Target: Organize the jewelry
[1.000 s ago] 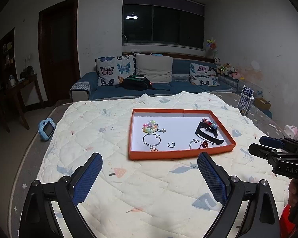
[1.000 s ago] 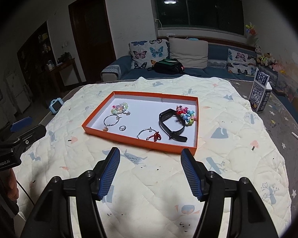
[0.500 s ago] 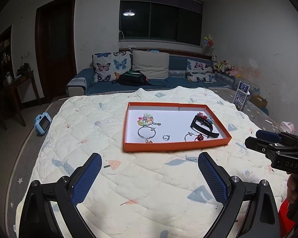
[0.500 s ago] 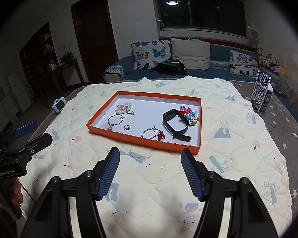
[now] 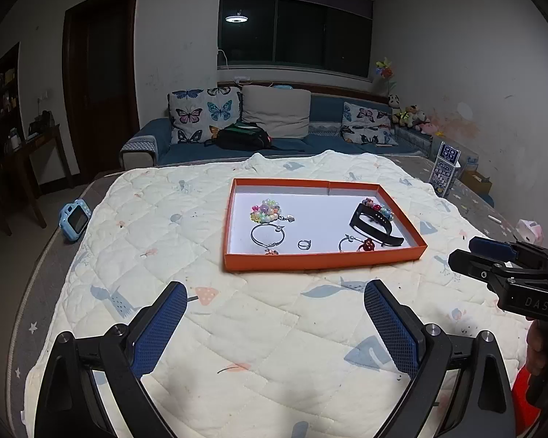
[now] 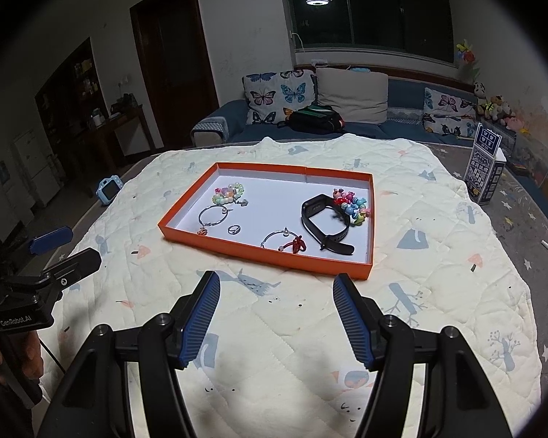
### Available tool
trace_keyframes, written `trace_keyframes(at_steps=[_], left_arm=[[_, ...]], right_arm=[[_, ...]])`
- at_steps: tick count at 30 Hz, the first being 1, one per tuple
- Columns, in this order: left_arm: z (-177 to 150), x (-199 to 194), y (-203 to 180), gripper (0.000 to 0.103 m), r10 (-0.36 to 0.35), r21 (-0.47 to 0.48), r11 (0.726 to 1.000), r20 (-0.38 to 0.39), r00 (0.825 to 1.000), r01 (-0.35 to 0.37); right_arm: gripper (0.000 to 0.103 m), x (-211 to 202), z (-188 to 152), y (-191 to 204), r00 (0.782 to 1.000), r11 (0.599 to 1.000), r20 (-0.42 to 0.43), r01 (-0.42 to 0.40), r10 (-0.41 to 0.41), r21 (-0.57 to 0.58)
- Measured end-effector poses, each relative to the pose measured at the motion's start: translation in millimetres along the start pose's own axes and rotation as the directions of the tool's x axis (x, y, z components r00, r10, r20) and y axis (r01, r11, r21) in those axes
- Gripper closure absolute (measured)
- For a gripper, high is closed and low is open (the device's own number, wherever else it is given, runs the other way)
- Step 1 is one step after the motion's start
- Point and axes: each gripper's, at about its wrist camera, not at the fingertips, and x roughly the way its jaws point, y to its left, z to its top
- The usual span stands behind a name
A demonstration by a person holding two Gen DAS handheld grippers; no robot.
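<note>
An orange tray (image 5: 321, 261) (image 6: 259, 257) lies on a pale quilt. In it are a pastel bead bracelet (image 5: 268, 211) (image 6: 228, 193), a silver hoop bracelet (image 5: 267, 235) (image 6: 212, 215), a small ring (image 5: 304, 244) (image 6: 234, 229), a hoop with a red charm (image 5: 358, 244) (image 6: 285, 241), a black watch band (image 5: 372, 222) (image 6: 323, 219) and a colourful bead bracelet (image 5: 378, 208) (image 6: 350, 202). My left gripper (image 5: 276, 288) hovers open, short of the tray's front wall. My right gripper (image 6: 277, 278) is open too, holding nothing.
The quilt (image 5: 237, 328) covers a low surface with grey star-print edges. A blue toy camera (image 5: 75, 219) lies at the left edge and a blue-and-white carton (image 6: 487, 171) stands at the right. Behind is a sofa with cushions and a black bag (image 5: 243, 137).
The tray sits a touch higher in the left wrist view than before. Both grippers stay open and the jewelry has not moved.
</note>
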Motion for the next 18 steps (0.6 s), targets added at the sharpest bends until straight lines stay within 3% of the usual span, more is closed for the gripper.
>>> trace_keyframes(at_steps=[18], left_arm=[[-1.7, 4.5, -2.1, 0.0, -0.003, 0.004, 1.0, -0.01, 1.0, 0.003]], right_arm=[[0.032, 3.4, -1.9, 0.1, 1.0, 1.0, -0.007, -0.01, 0.01, 0.005]])
